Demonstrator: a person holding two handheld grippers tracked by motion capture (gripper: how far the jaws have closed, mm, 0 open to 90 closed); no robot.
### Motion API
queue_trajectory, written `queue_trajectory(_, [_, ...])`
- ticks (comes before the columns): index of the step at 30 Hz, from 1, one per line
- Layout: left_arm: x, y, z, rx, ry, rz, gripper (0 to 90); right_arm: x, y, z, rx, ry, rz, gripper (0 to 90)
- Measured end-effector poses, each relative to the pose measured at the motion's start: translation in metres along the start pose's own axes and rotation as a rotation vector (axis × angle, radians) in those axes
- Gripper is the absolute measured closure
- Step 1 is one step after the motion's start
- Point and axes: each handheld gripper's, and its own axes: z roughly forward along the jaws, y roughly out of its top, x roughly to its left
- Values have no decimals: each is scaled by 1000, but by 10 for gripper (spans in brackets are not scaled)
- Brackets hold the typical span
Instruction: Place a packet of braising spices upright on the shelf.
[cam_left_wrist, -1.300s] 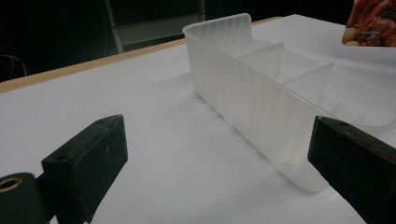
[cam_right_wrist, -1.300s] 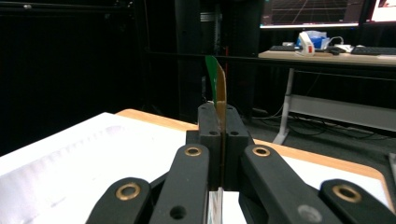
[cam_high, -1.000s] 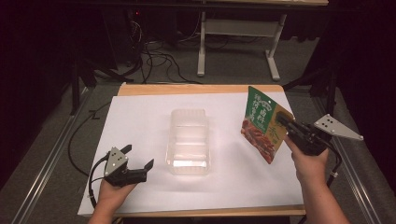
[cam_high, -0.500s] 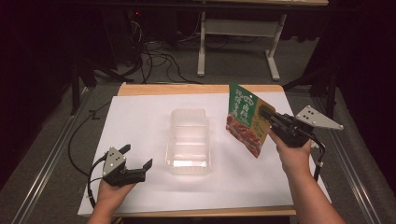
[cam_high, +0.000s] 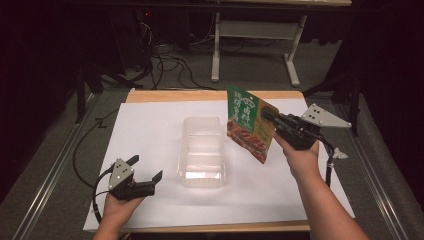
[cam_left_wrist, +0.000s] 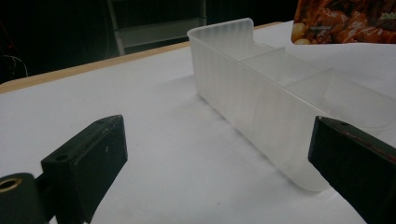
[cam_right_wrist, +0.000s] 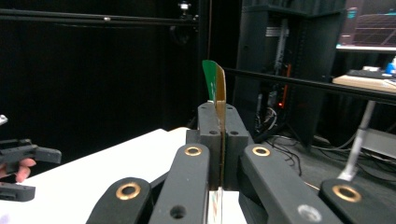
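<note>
The room is dark. In the middle of the high view is a wooden worktop (cam_high: 165, 95) with a big white sheet (cam_high: 150, 130) over it. The floor (cam_high: 260, 75) behind it is grey carpet. Black cables (cam_high: 165, 62) lie in loops on the floor at the upper left. At the top middle stands a pale metal table frame (cam_high: 252, 37) with two legs. Metal rails (cam_high: 45, 185) run along the left and right sides of the worktop. In the right gripper view, a lit screen (cam_right_wrist: 369, 23) glows at the upper right, above another desk (cam_right_wrist: 366, 84).
</note>
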Motion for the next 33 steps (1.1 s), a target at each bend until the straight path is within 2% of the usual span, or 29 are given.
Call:
queue_trajectory(5, [0,0,-1,-2,2,-1,49,2,5,10,-6,28,-2,900])
queue_trajectory(12, [2,-1,-3,-6,3,-7,49,9,14,32,-13,71,-21,900])
queue_trajectory(15, [2,-2,-5,-7,4,-8,49,14,17,42,-21,94,-14,900])
queue_trajectory(18, [2,-2,-6,-5,2,-10,49,17,17,51,-29,117,-18,900])
queue_trajectory(26, [2,-3,-7,-8,5,-10,48,24,14,70,-20,144,-23,900])
queue_trajectory(27, [3,-3,-7,-8,5,-11,48,25,13,76,-23,160,-21,900])
queue_trajectory(33, [3,-4,-9,-7,8,-15,48,29,10,87,-19,181,-27,900])
